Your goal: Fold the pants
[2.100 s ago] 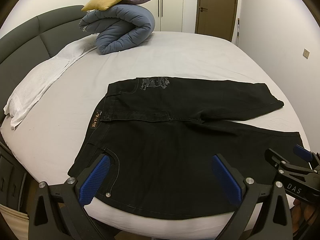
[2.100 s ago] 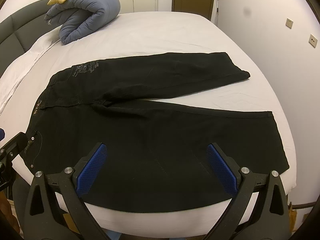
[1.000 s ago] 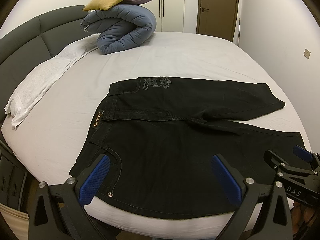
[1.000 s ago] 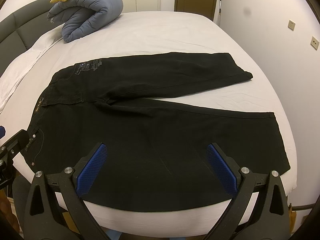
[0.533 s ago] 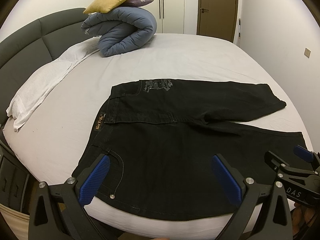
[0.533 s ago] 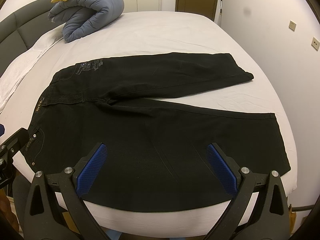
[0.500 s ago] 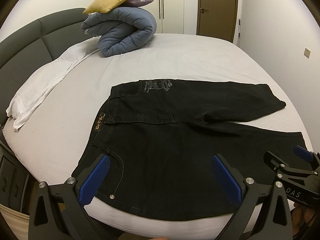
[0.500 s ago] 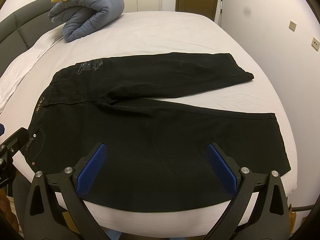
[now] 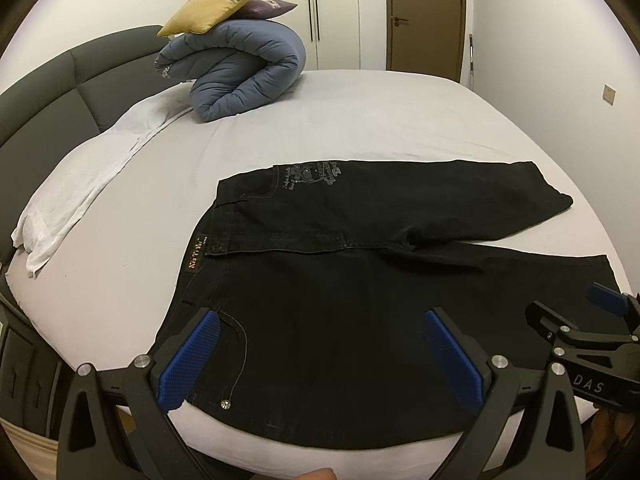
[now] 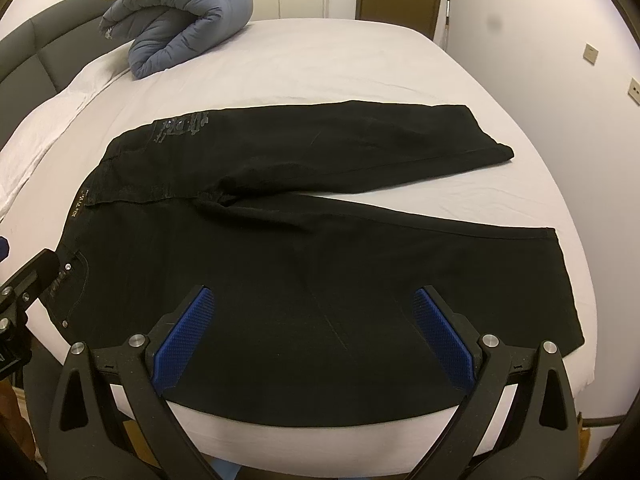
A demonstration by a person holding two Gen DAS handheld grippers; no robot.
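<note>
Black pants (image 9: 360, 280) lie flat on the white bed, waistband to the left, both legs spread to the right; they also show in the right wrist view (image 10: 304, 232). My left gripper (image 9: 320, 354) is open and empty, held above the near waist and pocket area. My right gripper (image 10: 314, 326) is open and empty, above the near leg. The right gripper's tip shows in the left wrist view (image 9: 580, 328). The left gripper's tip shows at the left edge of the right wrist view (image 10: 24, 280).
A rolled blue duvet (image 9: 240, 76) with a yellow cushion (image 9: 216, 4) sits at the far left of the bed (image 9: 400, 120). A white pillow (image 9: 80, 184) lies along the dark headboard (image 9: 60, 92). A wall stands at the right; a door (image 9: 424, 16) is beyond.
Both grippers have shifted slightly; the view has drifted a little, with the pants lower in frame. The pants have not moved and both grippers stay open.
</note>
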